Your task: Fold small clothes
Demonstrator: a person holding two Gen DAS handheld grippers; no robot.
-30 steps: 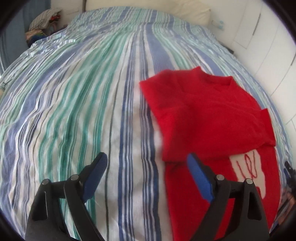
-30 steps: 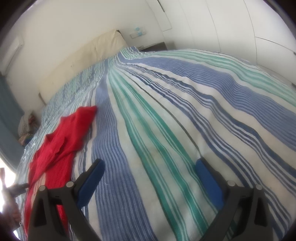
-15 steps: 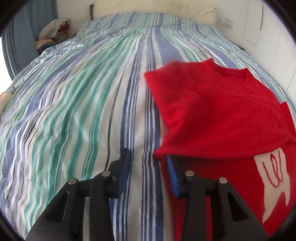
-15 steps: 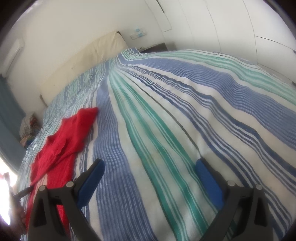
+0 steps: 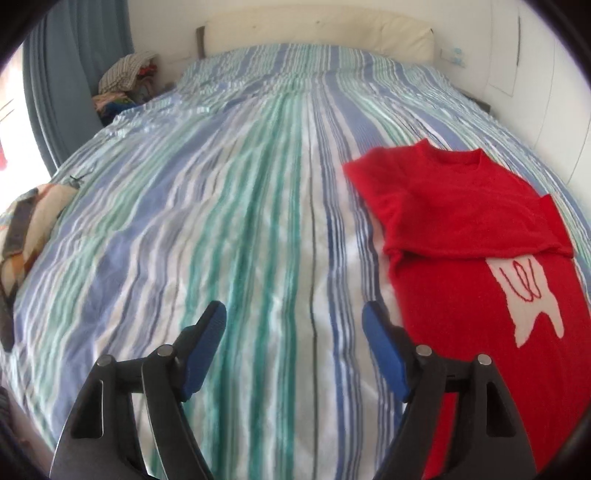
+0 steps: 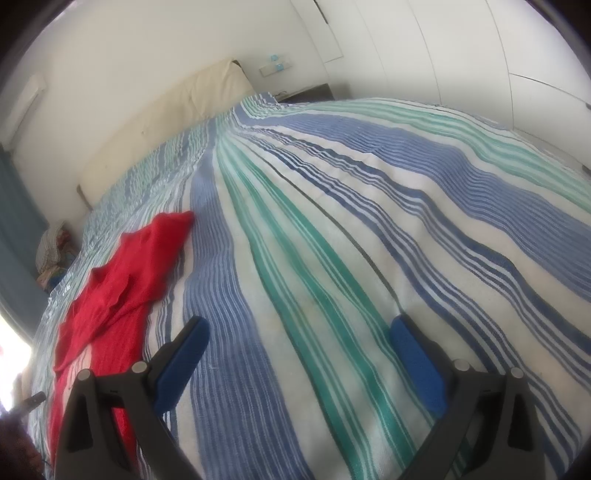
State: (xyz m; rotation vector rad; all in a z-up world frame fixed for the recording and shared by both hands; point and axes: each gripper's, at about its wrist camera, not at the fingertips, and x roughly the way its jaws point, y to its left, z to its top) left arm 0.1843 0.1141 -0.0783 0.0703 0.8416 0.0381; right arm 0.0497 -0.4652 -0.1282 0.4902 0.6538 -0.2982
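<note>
A small red sweater (image 5: 461, 221) with a white patch lies on the striped bed (image 5: 221, 221), its sleeves folded in over the chest. In the left wrist view it is at the right. My left gripper (image 5: 293, 317) is open and empty, hovering over bare bedspread just left of the sweater's lower edge. In the right wrist view the sweater (image 6: 118, 280) lies at the far left. My right gripper (image 6: 297, 328) is open and empty over the bedspread (image 6: 332, 221), to the right of the sweater.
A cream headboard (image 5: 314, 33) and white wall stand at the far end. A pile of clothes (image 5: 125, 81) sits beside a blue curtain at the back left. A patterned cloth (image 5: 26, 221) lies on the bed's left edge. White wardrobe doors (image 6: 461, 55) line the right side.
My left gripper narrowed its jaws by the sweater's left edge, then opened wide and moved left and back, off the sweater. The right gripper stayed nearly still.
</note>
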